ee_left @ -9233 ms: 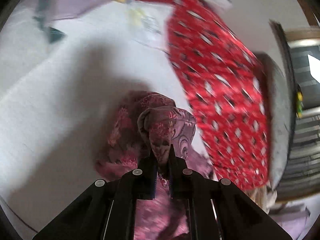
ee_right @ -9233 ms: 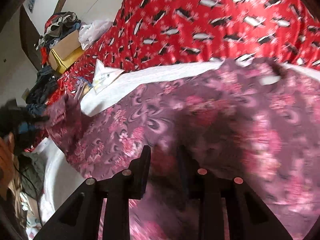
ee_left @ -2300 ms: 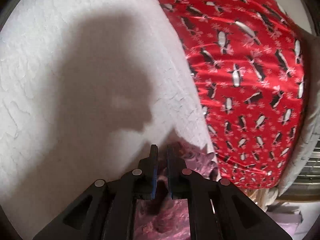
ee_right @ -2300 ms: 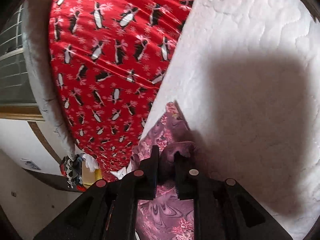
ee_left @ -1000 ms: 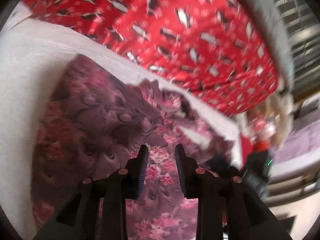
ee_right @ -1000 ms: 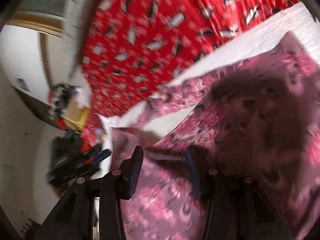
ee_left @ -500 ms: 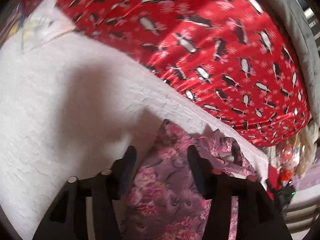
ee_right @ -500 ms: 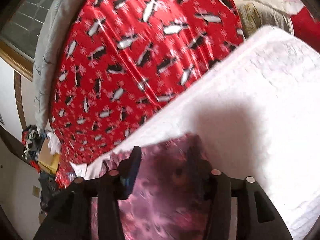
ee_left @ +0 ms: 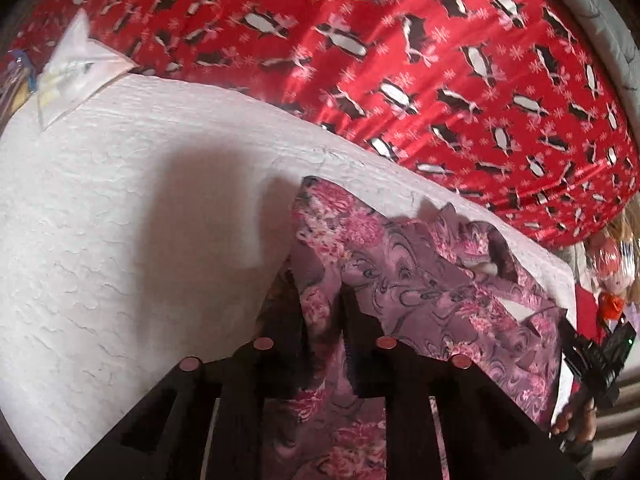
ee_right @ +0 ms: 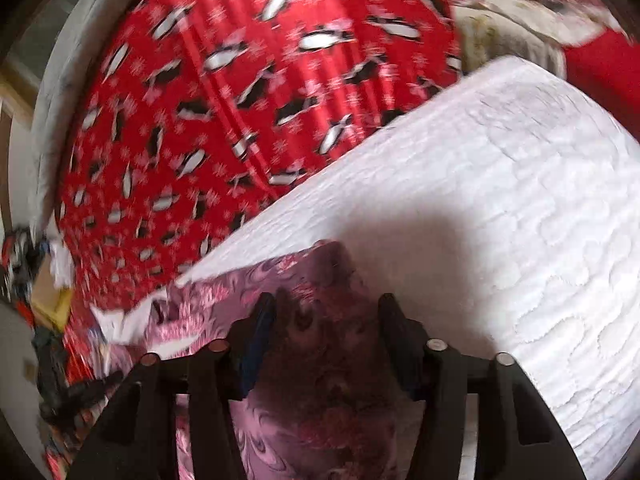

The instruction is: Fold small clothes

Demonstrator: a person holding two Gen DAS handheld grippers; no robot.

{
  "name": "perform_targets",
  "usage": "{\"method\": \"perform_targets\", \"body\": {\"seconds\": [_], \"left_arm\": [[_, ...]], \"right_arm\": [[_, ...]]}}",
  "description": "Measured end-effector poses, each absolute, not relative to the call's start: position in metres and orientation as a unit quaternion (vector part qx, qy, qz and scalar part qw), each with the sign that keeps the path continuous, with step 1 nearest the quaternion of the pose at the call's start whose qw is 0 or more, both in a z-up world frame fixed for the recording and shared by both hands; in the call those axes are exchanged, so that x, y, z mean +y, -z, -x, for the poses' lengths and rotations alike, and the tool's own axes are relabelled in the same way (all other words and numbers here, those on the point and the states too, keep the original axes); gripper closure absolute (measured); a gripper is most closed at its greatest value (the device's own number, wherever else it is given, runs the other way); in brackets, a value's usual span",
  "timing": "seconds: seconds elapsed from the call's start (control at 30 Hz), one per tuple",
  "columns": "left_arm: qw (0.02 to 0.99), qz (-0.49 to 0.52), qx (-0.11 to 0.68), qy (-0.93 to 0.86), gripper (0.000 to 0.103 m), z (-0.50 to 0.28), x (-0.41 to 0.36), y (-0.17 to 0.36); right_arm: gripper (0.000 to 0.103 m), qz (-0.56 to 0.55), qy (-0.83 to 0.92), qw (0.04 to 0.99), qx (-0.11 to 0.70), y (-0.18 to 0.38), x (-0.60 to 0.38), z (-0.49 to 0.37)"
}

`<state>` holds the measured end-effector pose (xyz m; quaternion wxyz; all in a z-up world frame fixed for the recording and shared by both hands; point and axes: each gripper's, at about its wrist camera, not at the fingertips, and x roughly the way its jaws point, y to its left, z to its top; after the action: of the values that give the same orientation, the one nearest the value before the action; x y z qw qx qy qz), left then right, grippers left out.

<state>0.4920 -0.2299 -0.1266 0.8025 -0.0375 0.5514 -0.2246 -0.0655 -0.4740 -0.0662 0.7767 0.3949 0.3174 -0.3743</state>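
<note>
Left tongs (ee_left: 322,316) are closing on the purple-pink floral fabric garment (ee_left: 420,280); right tongs (ee_right: 326,316), spread astride its corner, are narrowing. Likely regripping, then folding across the white quilted mattress (ee_left: 140,200).

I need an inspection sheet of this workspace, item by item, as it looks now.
Surface: white quilted cover over a red penguin-print sheet.
Job's things: pink floral garment spread on the cover.
Clutter: white packet at the cover's far corner; cardboard box beyond.
Grippers: left gripper jaws closing on a garment edge; right gripper jaws closing, garment between them, pads not yet pressing.
Cables: nothing seen.
Surroundings: window grille.
</note>
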Motion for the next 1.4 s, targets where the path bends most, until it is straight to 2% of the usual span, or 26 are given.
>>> {"method": "perform_targets", "body": {"seconds": [0.03, 0.07, 0.13, 0.2, 0.3, 0.43, 0.53, 0.57, 0.67, 0.77, 0.9, 1.03, 1.13, 1.4], "left_arm": [[0.806, 0.036, 0.547, 0.222, 0.093, -0.488, -0.22, 0.121], [0.811, 0.04, 0.54, 0.22, 0.094, -0.481, -0.21, 0.113], [0.824, 0.06, 0.517, 0.223, 0.097, -0.466, -0.191, 0.095], [0.836, 0.072, 0.498, 0.216, 0.098, -0.464, -0.185, 0.087], [0.829, 0.1, 0.522, 0.175, 0.098, -0.476, -0.179, 0.107], [0.803, 0.111, 0.574, 0.119, 0.098, -0.487, -0.17, 0.149], [0.806, 0.127, 0.565, 0.125, 0.098, -0.479, -0.156, 0.141], [0.815, 0.121, 0.552, 0.126, 0.098, -0.473, -0.152, 0.132], [0.848, 0.099, 0.493, 0.167, 0.098, -0.442, -0.161, 0.095], [0.845, 0.076, 0.483, 0.217, 0.097, -0.409, -0.2, 0.079], [0.812, 0.06, 0.522, 0.255, 0.096, -0.39, -0.251, 0.102], [0.788, 0.074, 0.565, 0.234, 0.096, -0.395, -0.264, 0.143], [0.774, 0.128, 0.57, 0.245, 0.099, -0.405, -0.244, 0.154], [0.755, 0.184, 0.577, 0.25, 0.099, -0.423, -0.196, 0.158]], "right_arm": [[0.086, -0.392, 0.364, 0.78, 0.323, 0.066, -0.472, 0.061], [0.098, -0.38, 0.355, 0.788, 0.331, 0.063, -0.47, 0.057], [0.098, -0.337, 0.365, 0.808, 0.317, 0.044, -0.464, 0.055], [0.098, -0.356, 0.356, 0.827, 0.249, 0.023, -0.464, 0.068], [0.098, -0.385, 0.363, 0.822, 0.212, 0.021, -0.473, 0.08], [0.098, -0.424, 0.391, 0.775, 0.257, 0.064, -0.489, 0.082], [0.097, -0.453, 0.388, 0.753, 0.277, 0.088, -0.492, 0.084], [0.09, -0.452, 0.391, 0.755, 0.269, 0.085, -0.488, 0.086], [0.089, -0.394, 0.437, 0.765, 0.261, 0.056, -0.469, 0.082], [0.089, -0.353, 0.373, 0.822, 0.245, 0.037, -0.439, 0.044], [0.091, -0.334, 0.27, 0.848, 0.31, 0.054, -0.396, -0.037], [0.091, -0.347, 0.232, 0.843, 0.339, 0.084, -0.374, -0.077], [0.103, -0.352, 0.248, 0.83, 0.354, 0.1, -0.379, -0.076], [0.103, -0.428, 0.281, 0.806, 0.296, 0.092, -0.439, -0.007]]}}
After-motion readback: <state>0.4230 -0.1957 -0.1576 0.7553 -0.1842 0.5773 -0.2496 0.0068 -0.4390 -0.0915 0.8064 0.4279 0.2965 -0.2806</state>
